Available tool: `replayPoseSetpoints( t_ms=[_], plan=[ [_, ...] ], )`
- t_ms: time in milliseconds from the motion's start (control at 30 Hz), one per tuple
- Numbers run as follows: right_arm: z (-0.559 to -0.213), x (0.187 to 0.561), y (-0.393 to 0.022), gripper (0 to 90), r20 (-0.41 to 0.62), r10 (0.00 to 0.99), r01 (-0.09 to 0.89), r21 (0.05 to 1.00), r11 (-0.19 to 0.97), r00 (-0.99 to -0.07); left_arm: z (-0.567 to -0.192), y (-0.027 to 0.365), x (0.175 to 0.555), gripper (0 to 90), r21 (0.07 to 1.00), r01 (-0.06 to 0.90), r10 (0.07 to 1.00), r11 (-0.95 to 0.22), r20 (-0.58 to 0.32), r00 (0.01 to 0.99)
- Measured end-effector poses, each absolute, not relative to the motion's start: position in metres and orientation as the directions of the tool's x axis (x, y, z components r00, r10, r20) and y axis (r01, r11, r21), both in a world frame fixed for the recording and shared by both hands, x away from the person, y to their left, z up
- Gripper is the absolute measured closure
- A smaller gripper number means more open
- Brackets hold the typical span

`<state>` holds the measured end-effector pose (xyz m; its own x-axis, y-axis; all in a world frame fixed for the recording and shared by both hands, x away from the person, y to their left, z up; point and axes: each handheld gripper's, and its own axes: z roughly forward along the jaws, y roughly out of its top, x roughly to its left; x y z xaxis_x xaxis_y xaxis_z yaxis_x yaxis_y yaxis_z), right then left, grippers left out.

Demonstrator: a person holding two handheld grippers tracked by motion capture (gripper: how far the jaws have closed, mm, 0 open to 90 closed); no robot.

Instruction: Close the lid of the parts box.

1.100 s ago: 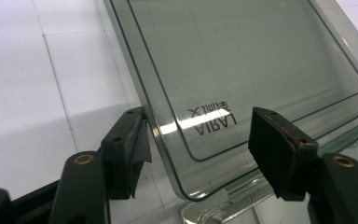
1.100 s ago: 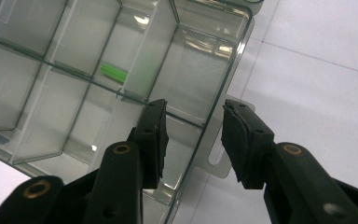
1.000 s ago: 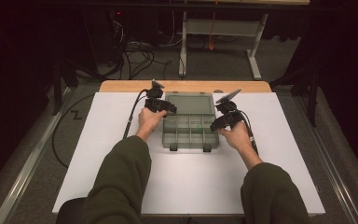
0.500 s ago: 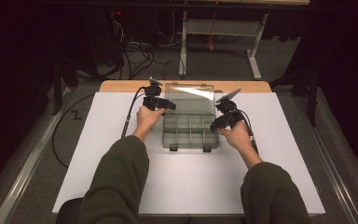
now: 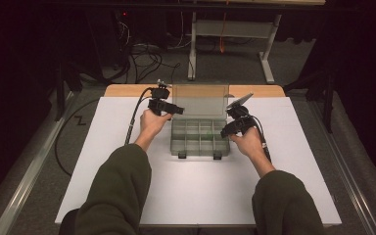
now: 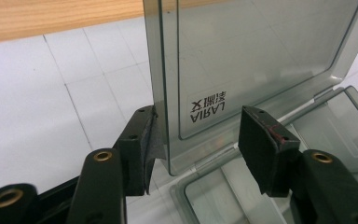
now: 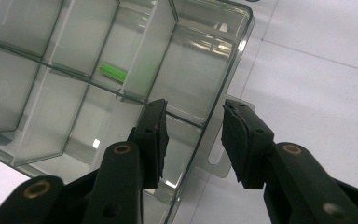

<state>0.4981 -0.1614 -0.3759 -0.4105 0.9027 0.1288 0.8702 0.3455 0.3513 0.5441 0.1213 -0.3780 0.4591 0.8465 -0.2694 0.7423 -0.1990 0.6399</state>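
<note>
A clear compartment box (image 5: 199, 147) lies mid-table with its tinted lid (image 5: 200, 100) standing upright. My left gripper (image 5: 175, 110) is at the lid's left edge. In the left gripper view the lid (image 6: 261, 60) rises between the jaws of my left gripper (image 6: 200, 144), which have just been closing. One pad (image 6: 150, 140) touches the lid's side edge and the other stands off its face. My right gripper (image 7: 193, 140) is open astride the box's right wall (image 7: 242, 42), one jaw inside a compartment and one over a tab (image 7: 216, 161). A small green piece (image 7: 113, 73) lies in one compartment.
The white table (image 5: 200, 196) spreads around the box, with a wooden strip (image 5: 127, 90) along its far edge. Beyond it are floor cables (image 5: 142, 51) and a metal desk frame (image 5: 230, 29). A black cable (image 5: 134, 120) trails from the left gripper.
The lid has swung from lying flat on the box to standing upright. My left gripper rose and moved back with it. The right gripper stayed put.
</note>
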Motion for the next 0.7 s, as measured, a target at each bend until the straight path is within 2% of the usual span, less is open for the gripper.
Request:
replayPoseSetpoints(
  t_ms=[233,700],
  plan=[
    [-0.376,0.497,-0.161,62.2,0.126,0.904,0.868,0.359,0.343,-0.409,-0.372,0.118,0.536,47.5,0.661,0.708,0.847,-0.248,-0.207,0.489],
    [-0.377,0.494,-0.162,62.2,0.123,0.904,0.863,0.375,0.339,-0.409,-0.361,0.117,0.524,47.0,0.686,0.666,0.837,-0.292,-0.154,0.525]
  ],
)
